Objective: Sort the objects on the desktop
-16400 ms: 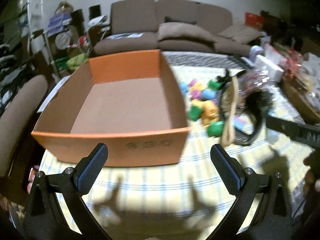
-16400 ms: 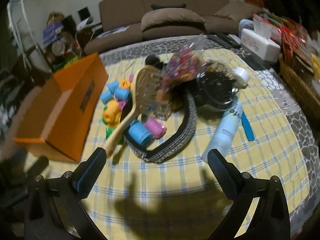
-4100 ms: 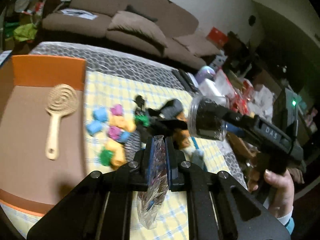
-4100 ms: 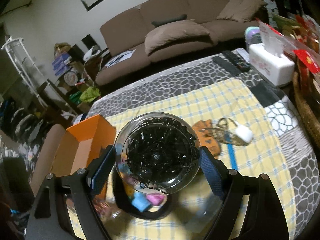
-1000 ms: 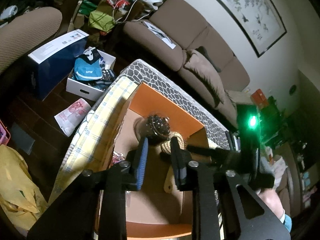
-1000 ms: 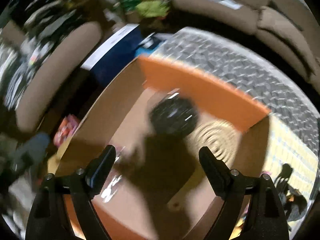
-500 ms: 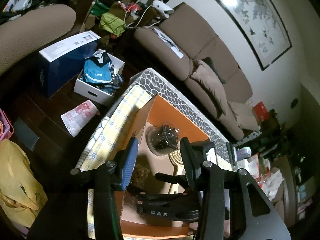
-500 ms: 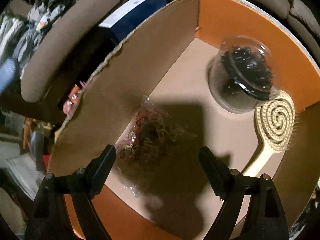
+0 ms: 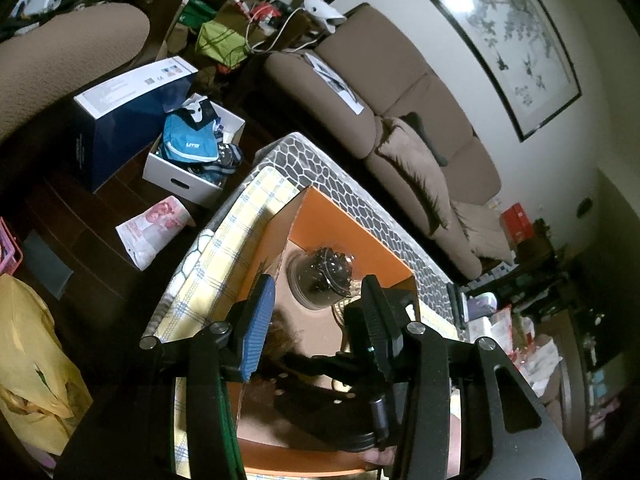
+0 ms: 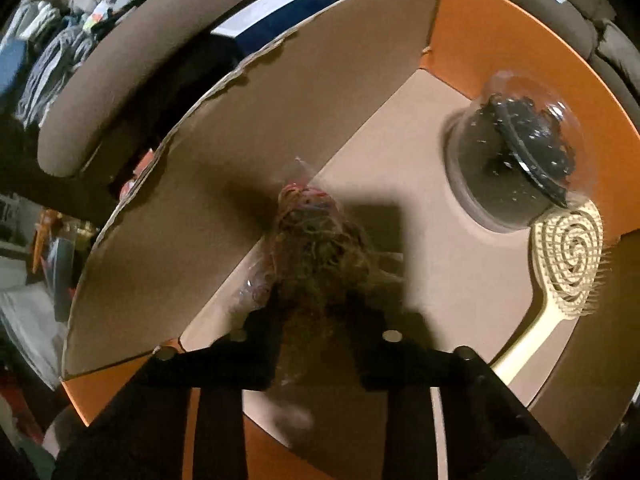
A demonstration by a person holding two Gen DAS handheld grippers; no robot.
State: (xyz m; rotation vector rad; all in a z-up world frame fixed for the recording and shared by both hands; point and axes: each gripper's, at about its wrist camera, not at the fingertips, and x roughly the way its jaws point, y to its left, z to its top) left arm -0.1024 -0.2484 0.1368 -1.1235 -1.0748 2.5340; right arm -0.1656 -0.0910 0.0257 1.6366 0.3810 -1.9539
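The orange cardboard box (image 10: pixel 256 128) holds a clear domed jar of black hair ties (image 10: pixel 516 160), a cream spiral hairbrush (image 10: pixel 568 256) and a clear bag of coloured hair bands (image 10: pixel 308 236). My right gripper (image 10: pixel 316 300) is down inside the box, its jaws narrowed around the bag; whether the pads press it is lost in shadow. My left gripper (image 9: pixel 316 320) is open and empty, high above the box (image 9: pixel 352 236), over the jar (image 9: pixel 320 276). The right gripper's body (image 9: pixel 332 364) shows beneath it.
The box stands on a table with a yellow checked cloth (image 9: pixel 224 264) at its left edge. A brown sofa (image 9: pixel 400 128), a chair back (image 10: pixel 132 80), a blue box (image 9: pixel 120 120) and a white bin (image 9: pixel 192 156) are on the floor side.
My right gripper has dropped lower into the box and its jaws have narrowed around the bag of hair bands. My left gripper has opened a little wider and lifted slightly.
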